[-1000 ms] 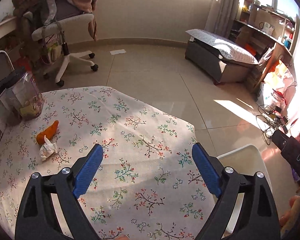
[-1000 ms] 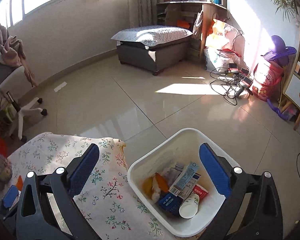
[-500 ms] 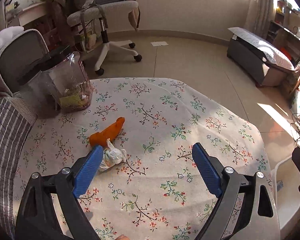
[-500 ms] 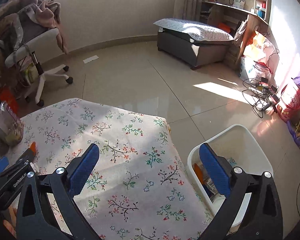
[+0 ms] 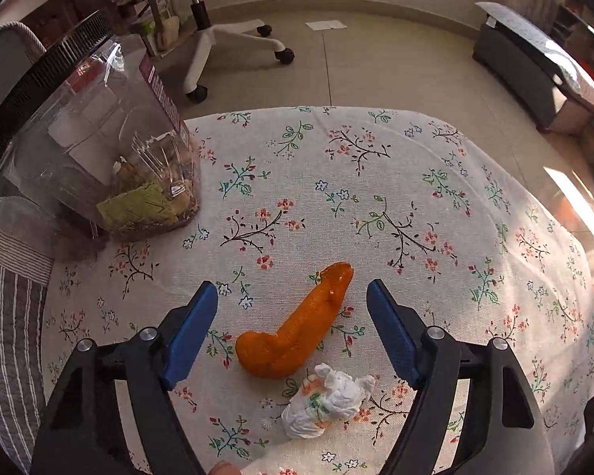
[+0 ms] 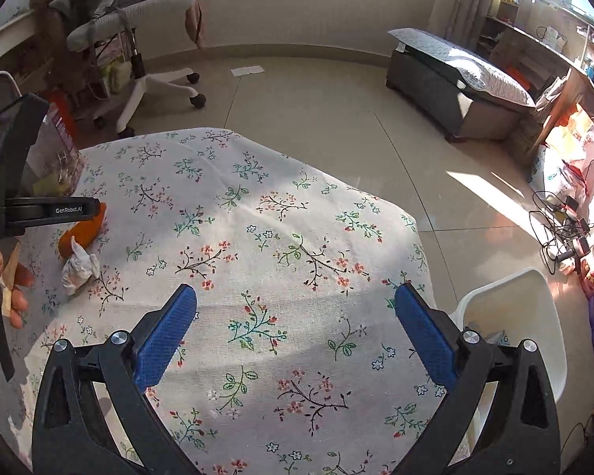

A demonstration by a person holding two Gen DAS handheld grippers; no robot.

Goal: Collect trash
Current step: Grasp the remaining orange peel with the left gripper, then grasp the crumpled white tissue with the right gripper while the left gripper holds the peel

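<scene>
Left wrist view, from its left edge: a clear plastic jar with a black ribbed lid (image 5: 99,158) stands on the flower-printed tablecloth (image 5: 376,198), well apart from the trash. Further right, the left gripper (image 5: 293,297) hangs over a curved orange peel-like scrap (image 5: 297,336); its blue-padded jaws have just been closing, yet they stand apart with the scrap between them and neither pad touching it. Just beside the scrap's near end lies a crumpled white tissue wad (image 5: 324,399). If the jaws close here, one risk is that a pad drags the loose cloth or nudges the wad away; another is that the curved scrap, lying slantwise, pivots out of the pinch. Right wrist view: the same scrap (image 6: 85,229) and wad (image 6: 79,269) sit at far left, under the other tool. The right gripper (image 6: 297,316) is spread wide over bare cloth, holding nothing. At far right, off the table's edge, stands the white plastic bin (image 6: 534,297); a weak pinch could drop the scrap on the way there.
</scene>
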